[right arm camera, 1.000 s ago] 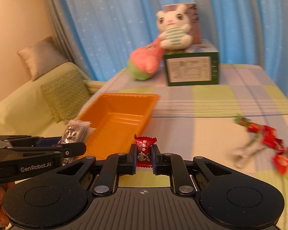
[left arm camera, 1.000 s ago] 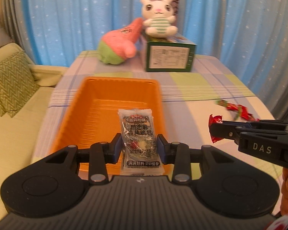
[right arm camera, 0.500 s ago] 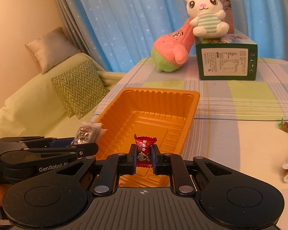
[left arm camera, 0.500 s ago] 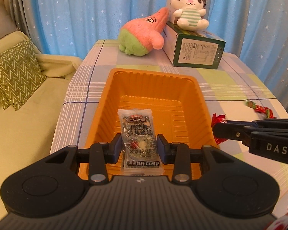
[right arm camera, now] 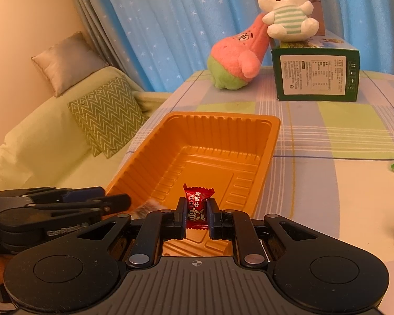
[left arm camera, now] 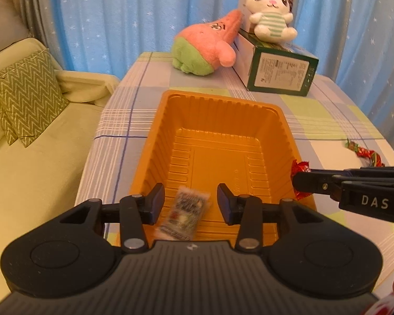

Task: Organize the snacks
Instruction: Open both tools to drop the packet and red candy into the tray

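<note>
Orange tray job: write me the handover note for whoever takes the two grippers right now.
Left gripper: jaws opening, the silver snack packet loose between them, over the near end of the orange tray.
Right gripper: shut on a red candy, over the tray's near end.
Done: packet let go at the tray.
Left: release the candy, then fetch the loose wrapped snacks on the table to the right.

The checked tablecloth carries an orange tray, green box, pink plush and loose candies.
</note>
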Demonstrator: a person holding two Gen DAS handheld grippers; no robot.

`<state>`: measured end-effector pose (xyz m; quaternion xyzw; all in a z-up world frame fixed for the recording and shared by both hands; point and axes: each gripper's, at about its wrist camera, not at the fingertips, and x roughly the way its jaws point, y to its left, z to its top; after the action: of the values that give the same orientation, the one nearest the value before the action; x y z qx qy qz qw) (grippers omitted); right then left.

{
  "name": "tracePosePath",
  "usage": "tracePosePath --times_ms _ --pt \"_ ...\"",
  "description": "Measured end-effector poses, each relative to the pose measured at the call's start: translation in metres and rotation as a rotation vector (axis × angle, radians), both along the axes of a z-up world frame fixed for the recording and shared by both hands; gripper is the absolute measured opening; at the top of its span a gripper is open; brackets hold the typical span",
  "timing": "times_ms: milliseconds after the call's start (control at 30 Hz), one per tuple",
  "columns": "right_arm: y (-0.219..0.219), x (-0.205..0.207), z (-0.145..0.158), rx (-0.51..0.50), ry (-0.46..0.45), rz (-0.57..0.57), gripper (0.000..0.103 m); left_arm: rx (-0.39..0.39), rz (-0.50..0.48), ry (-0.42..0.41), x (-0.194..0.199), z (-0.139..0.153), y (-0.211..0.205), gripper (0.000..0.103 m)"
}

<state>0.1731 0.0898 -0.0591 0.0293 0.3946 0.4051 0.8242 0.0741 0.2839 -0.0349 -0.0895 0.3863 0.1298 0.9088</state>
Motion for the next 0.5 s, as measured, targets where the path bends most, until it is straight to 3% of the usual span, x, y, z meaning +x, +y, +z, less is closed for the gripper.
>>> tracePosePath --times_ms 267,400,467,500 --pt "0.003 -0.002 0.001 0.007 0.003 0.015 0.015 -0.01 0.039 -0.036 -0.016 0.011 0.003 0.044" --pt "0.004 -0.002 0.0 0.024 0.016 0.022 0.017 -0.017 0.05 -0.049 -0.022 0.014 0.003 0.051" --pt "0.001 -0.001 0.0 0.035 0.027 0.011 0.036 -0.017 0.055 -0.055 -0.026 0.015 0.002 0.054" --pt "-0.001 -0.001 0.001 0.046 0.027 0.002 0.061 -0.019 0.057 -0.057 -0.028 0.016 0.001 0.055"
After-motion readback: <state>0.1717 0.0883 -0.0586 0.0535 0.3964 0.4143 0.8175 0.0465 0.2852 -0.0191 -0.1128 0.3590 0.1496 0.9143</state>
